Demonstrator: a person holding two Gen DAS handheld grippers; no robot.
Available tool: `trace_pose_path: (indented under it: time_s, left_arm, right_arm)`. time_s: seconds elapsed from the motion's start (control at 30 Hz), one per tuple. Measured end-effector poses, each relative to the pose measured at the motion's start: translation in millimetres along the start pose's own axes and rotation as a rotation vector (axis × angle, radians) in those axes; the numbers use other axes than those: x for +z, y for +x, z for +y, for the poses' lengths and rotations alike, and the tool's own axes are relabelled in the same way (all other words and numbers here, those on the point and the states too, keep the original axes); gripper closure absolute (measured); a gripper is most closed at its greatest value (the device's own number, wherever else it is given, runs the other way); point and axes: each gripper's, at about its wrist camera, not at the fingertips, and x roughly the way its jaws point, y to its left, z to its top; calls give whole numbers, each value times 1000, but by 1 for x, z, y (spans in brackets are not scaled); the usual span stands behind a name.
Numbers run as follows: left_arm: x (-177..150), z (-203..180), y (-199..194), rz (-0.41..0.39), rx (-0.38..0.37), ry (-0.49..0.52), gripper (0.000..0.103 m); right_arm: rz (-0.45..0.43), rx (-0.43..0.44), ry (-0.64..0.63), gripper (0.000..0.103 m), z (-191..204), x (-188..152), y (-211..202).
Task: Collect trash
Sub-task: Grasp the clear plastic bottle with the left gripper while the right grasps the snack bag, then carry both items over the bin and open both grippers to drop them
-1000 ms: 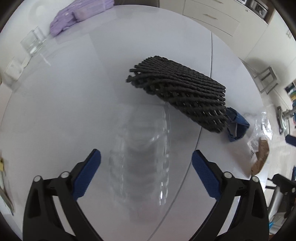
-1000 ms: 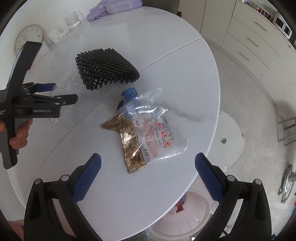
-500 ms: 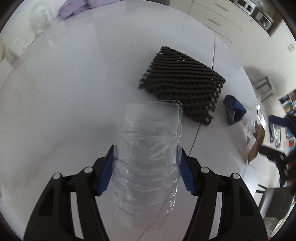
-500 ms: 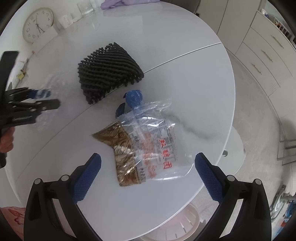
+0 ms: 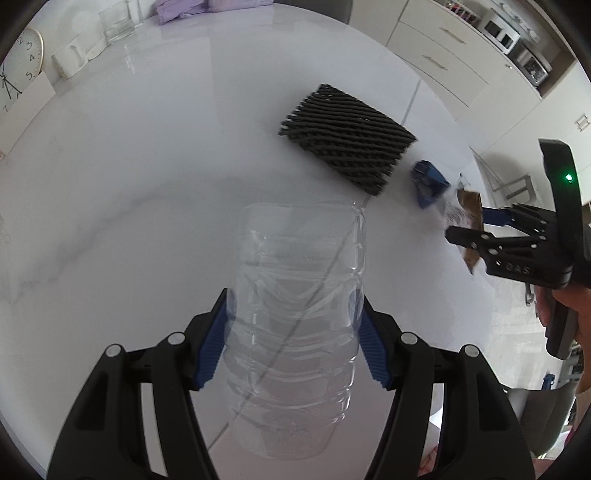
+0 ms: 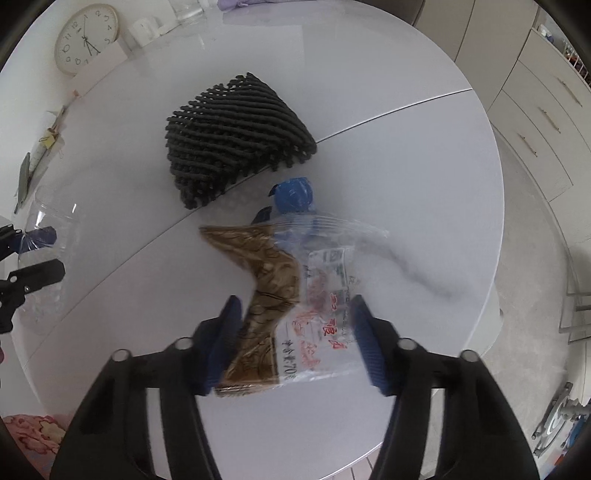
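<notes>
left gripper (image 5: 291, 345): fingers narrowed onto a clear bottle (image 5: 295, 325), blue pads pressing both its sides; the bottle points away along the fingers, over the table (image 5: 147, 184).
right gripper (image 6: 295, 343): fingers half closed either side of a bag (image 6: 317, 306); motion blur, cannot tell whether the pads grip it. also seen at the right edge of the left view (image 5: 469, 227), at the bag.
bag: clear zip plastic with red print and a brown-gold pouch (image 6: 266, 291) inside; lies near the table's right edge, lower end between the right fingers.
blue scrap (image 6: 293, 195): crumpled, just beyond the bag's top, partly under it.
black mesh (image 6: 232, 136): foam netting, on the table's seam beyond the scrap, near it but apart.
table: white, round, glossy, faint grey veining.
clock (image 6: 86, 37): leans at the far left edge.
glass (image 5: 116, 20): clear, at the far edge.
purple bundle (image 5: 207, 5): far edge, right of the glass.
</notes>
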Motion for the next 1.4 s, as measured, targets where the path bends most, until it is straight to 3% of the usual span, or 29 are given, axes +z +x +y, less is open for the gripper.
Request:
trace_pose_path:
  time_s: [0.13, 0.5, 0.77, 1.03, 1.2, 1.4]
  left_arm:
    - [-12, -11, -11, -15, -7, 20, 41]
    - [-31, -73, -41, -56, -39, 121, 41]
    - [-62, -160, -46, -19, -124, 249, 41]
    - [-93, -265, -37, 41, -210, 411, 41]
    - [-104, -305, -32, 50, -212, 476, 41]
    - [-110, -322, -29, 47, -184, 489, 41]
  right_arm:
    - [-16, 38, 32, 55, 3, -11, -11]
    - [-111, 119, 131, 55, 8, -67, -69]
    - [-156, 104, 232, 55, -23, -159, -114]
    - [-124, 50, 390, 55, -80, -263, -132]
    - [-110, 42, 441, 55, -98, -300, -132]
    - [-110, 46, 436, 55, -104, -307, -125]
